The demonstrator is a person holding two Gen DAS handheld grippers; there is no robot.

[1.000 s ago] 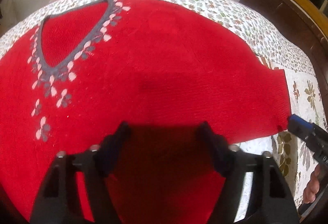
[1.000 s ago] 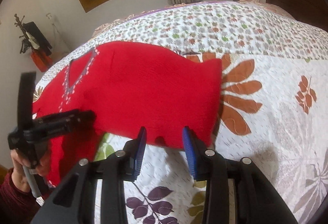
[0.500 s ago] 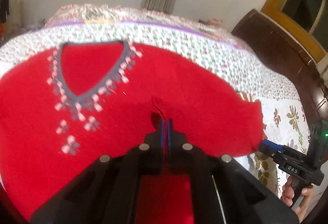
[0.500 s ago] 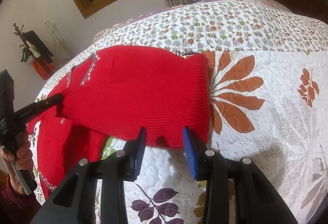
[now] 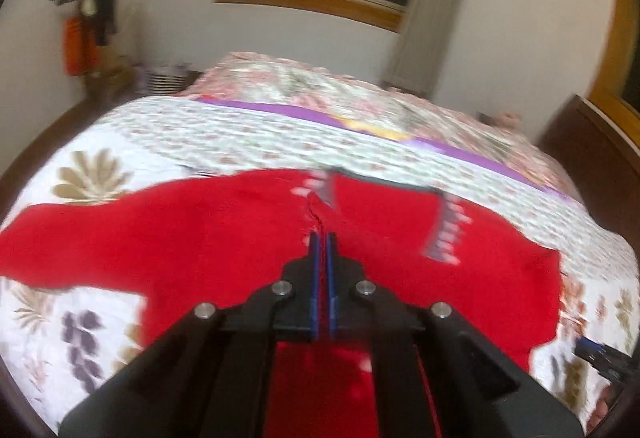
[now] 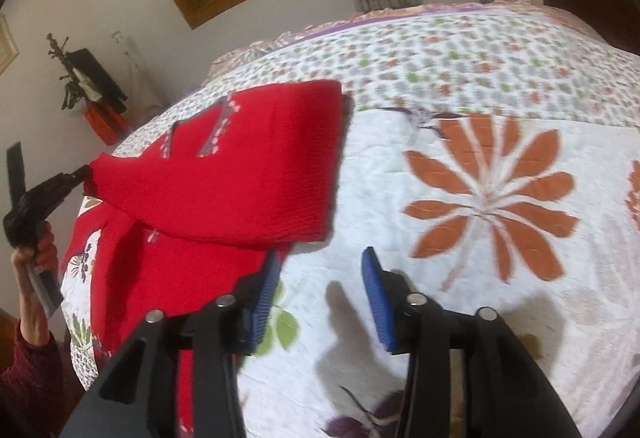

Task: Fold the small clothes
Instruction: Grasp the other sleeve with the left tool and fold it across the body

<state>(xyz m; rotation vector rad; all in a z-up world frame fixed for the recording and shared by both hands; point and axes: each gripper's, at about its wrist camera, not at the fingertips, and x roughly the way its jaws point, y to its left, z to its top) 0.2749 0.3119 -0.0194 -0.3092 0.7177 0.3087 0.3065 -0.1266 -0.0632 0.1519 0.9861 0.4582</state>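
One red sweater (image 6: 224,173), one quilt-covered bed (image 6: 500,278) and two handheld grippers are visible. From left to right in the right wrist view:

At the far left edge, one hand (image 6: 34,254) with a dark red sleeve (image 6: 32,370) grips the handle of the left gripper (image 6: 82,173). Its jaws are pressed together on a fold of the sweater, pulling the fabric to a point and lifting it clear of the quilt.

From that pinch the sweater spreads rightward as a raised, doubled-over panel that hangs above a second layer lying flat on the bed. Two strips of grey neckline trim with pale leaf motifs show on the raised part. The garment occupies the left half of the bed.

Just right of the sweater's lower hem is the right gripper (image 6: 318,298), with two blue-padded fingers spread apart and nothing between them. The left pad sits close to the hem; whether it touches the cloth cannot be told, as the frame is blurred.

To the right of the gripper, the white quilt bears one large orange flower print (image 6: 488,197).

In the left wrist view, the left gripper (image 5: 320,238) shows its two blue pads closed on a ridge of red fabric just below the neckline (image 5: 440,226). The sweater (image 5: 160,238) stretches across the quilt (image 5: 280,133) on both sides. At the lower right edge, the blue tip of the right gripper (image 5: 590,348) appears just beyond the garment's corner.
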